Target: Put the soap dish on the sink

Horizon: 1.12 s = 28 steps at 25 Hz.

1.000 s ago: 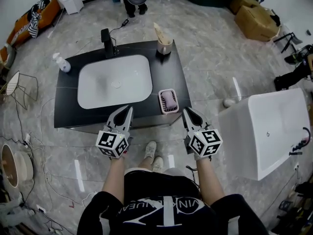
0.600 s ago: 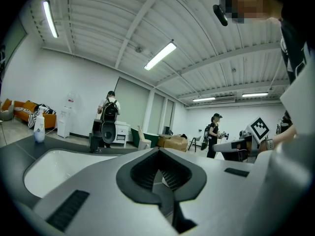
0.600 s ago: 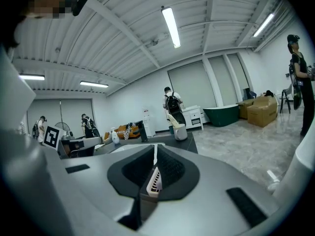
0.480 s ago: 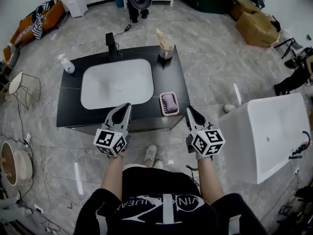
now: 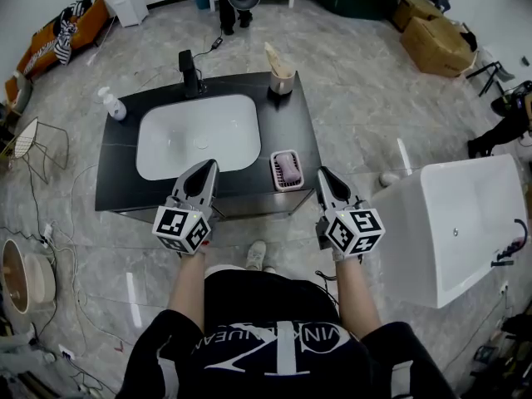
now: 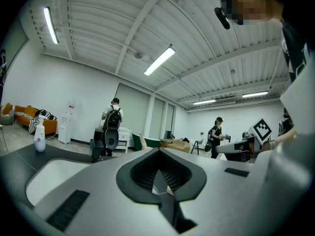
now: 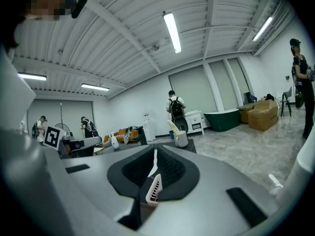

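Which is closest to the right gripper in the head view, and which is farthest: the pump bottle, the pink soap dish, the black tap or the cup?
Starting from the right gripper:
1. pink soap dish, just left of it, at the near right of the counter.
2. cup, at the far right corner.
3. black tap, behind the basin.
4. pump bottle, at the far left.

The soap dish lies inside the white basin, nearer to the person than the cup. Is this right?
Not quite. The soap dish is not inside the white basin; it lies on the black countertop, to the right of the basin, as the head view shows. It is indeed nearer to the person than the cup.
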Each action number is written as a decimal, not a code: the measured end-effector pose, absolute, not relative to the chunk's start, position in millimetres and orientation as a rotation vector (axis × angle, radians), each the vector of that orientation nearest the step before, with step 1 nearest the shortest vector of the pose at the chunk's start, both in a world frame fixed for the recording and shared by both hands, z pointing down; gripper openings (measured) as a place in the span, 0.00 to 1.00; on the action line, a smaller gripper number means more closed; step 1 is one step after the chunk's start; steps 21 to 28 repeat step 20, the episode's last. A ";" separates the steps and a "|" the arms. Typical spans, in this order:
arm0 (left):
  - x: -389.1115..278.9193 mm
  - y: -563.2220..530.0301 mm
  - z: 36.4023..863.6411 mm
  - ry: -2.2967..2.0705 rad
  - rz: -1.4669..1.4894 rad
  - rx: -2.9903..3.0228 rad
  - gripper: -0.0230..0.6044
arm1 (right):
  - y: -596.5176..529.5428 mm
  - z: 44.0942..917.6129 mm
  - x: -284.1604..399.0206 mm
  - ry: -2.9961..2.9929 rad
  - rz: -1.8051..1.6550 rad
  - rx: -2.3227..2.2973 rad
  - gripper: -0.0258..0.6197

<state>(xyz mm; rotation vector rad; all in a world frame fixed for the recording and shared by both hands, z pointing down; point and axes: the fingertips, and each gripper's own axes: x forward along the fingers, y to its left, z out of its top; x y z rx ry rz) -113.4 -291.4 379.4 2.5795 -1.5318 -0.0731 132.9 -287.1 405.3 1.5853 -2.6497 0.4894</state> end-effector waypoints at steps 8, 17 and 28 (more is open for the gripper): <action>-101.1 -299.8 380.4 -1.497 -0.064 2.602 0.06 | -288.4 409.2 142.2 -2.633 0.513 1.615 0.10; -93.2 -303.6 385.9 -1.470 -0.048 2.601 0.06 | -287.4 417.0 149.4 -2.606 0.547 1.635 0.10; -91.0 -305.1 387.5 -1.463 -0.044 2.602 0.06 | -287.9 419.8 151.6 -2.600 0.560 1.639 0.10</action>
